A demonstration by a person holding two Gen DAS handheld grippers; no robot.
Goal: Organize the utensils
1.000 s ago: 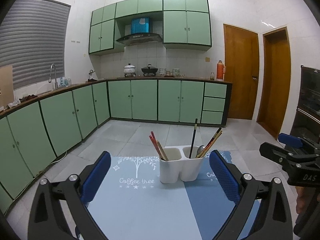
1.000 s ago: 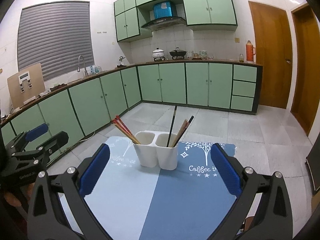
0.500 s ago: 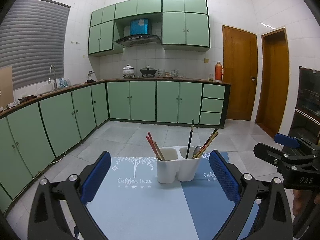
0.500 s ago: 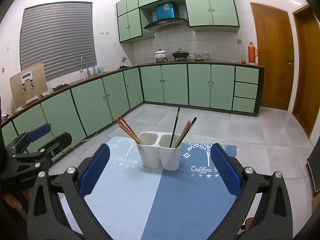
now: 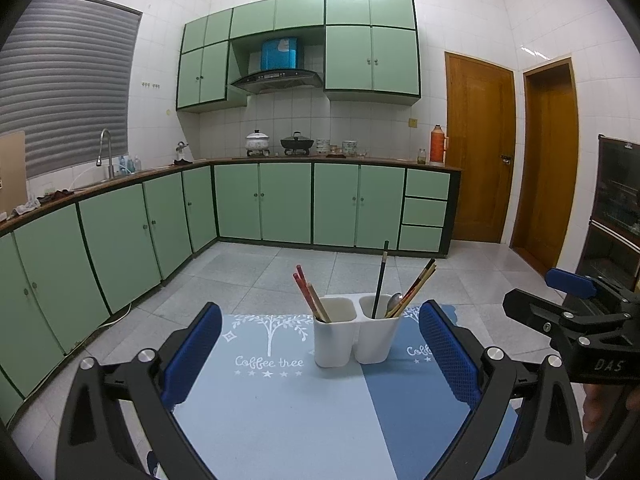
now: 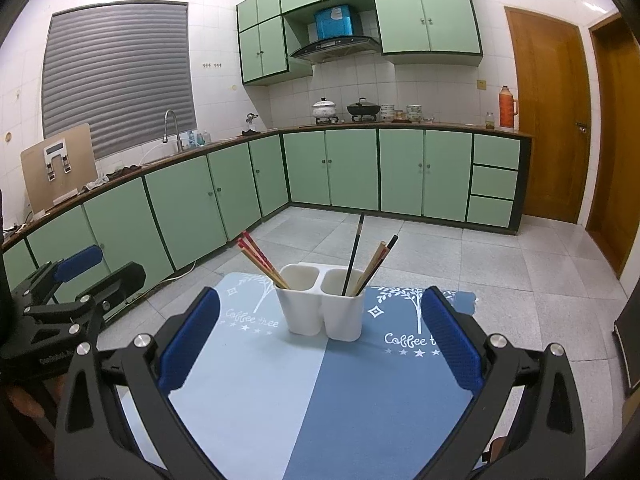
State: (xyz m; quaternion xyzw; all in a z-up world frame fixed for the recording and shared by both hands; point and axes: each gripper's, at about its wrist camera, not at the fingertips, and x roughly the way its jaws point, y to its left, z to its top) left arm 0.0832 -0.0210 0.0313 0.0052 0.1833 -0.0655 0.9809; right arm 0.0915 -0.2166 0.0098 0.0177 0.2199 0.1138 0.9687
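Bench covered by a two-tone blue mat [image 5: 280,420], "Coffee tree" print, light half on the left and darker half on the right. Left claw [image 5: 320,364] spread wide, nothing between its blue pads, hovering over the near mat. Right claw [image 6: 320,348] likewise wide and empty. White two-compartment holder [image 5: 354,336] stands upright toward the mat's far edge, centred ahead of both claws, apart from them. Left compartment: red chopsticks [image 5: 306,296] leaning left. Right compartment: black chopstick [image 5: 380,280], wooden chopsticks [image 5: 416,288] leaning right, spoon [image 5: 394,302] bowl-up.
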